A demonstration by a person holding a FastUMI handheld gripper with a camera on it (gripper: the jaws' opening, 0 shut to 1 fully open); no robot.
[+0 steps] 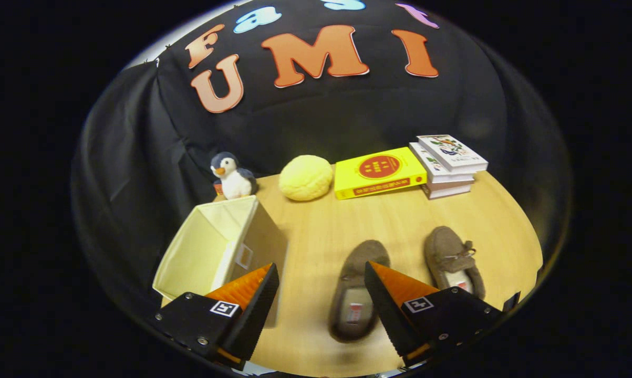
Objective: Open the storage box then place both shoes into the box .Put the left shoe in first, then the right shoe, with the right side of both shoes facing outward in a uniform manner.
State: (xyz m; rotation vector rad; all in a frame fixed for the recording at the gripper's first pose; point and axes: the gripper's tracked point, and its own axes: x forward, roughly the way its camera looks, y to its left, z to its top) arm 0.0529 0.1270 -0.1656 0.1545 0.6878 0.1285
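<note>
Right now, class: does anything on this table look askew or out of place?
Nothing stands out. The storage box stands open, both shoes lie upright beside it, none inside yet. The gripper is open, fingers astride the nearer shoe.

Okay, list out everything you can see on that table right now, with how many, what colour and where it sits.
storage box: one, cream fabric, open top, just ahead of the left finger, at the table's left side
shoes: two, brown slippers; one shoe between the fingers, partly behind the right finger, the other shoe beyond the right finger
penguin toy: one, dark blue and white, behind the box by the wall
round cushion: one, pale yellow, right of the penguin
yellow book: one, yellow with a red disc, lying flat right of the cushion
stack of books: about three, white covers, right of the yellow book
table: one, light wood
gripper: one, fingers apart, holding nothing
</note>
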